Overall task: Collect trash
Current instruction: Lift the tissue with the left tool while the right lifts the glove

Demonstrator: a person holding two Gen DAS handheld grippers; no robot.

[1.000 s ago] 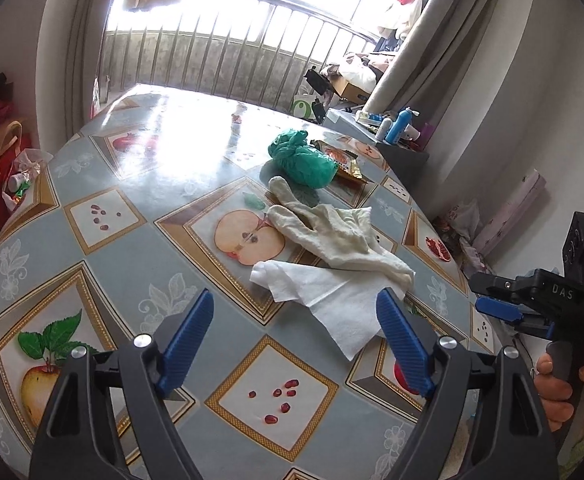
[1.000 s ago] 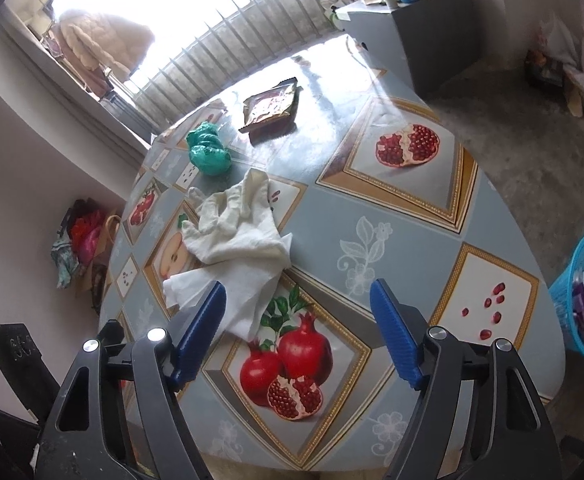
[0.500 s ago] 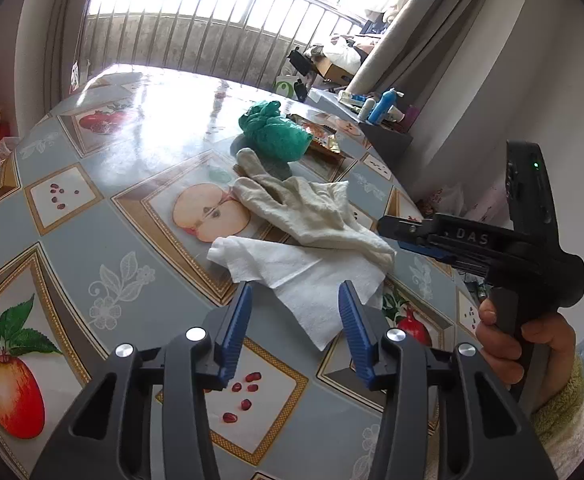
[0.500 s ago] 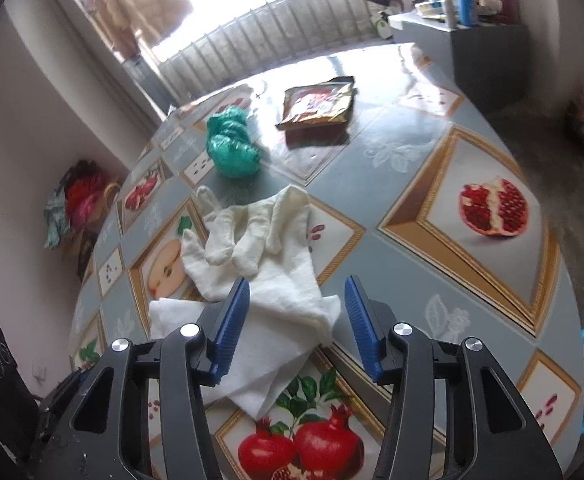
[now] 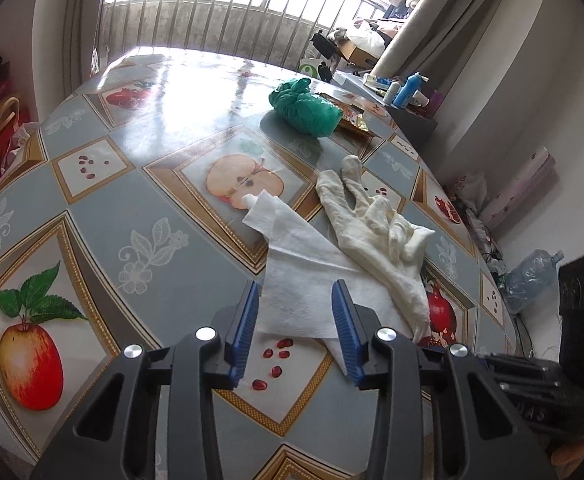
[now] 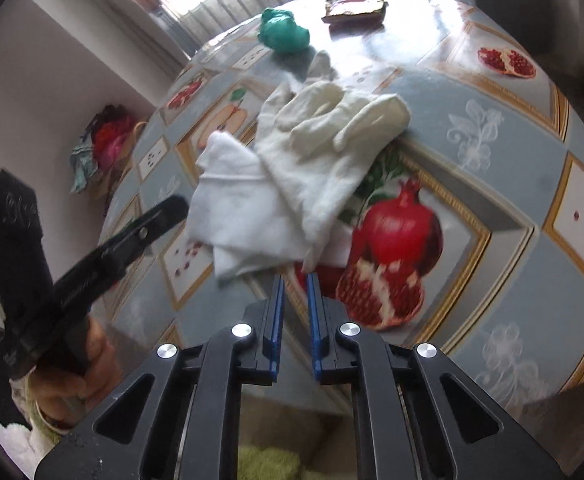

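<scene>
On the worktop a tissue lies nearest the camera with a glove overlapping its right edge, while farther back, toward the railing, a crumpled bag sits just left of a flat wrapper.

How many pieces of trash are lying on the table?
4: white tissue nearest, cream glove overlapping it, green bag farther back, brown wrapper behind that. Others may be hidden.
</scene>
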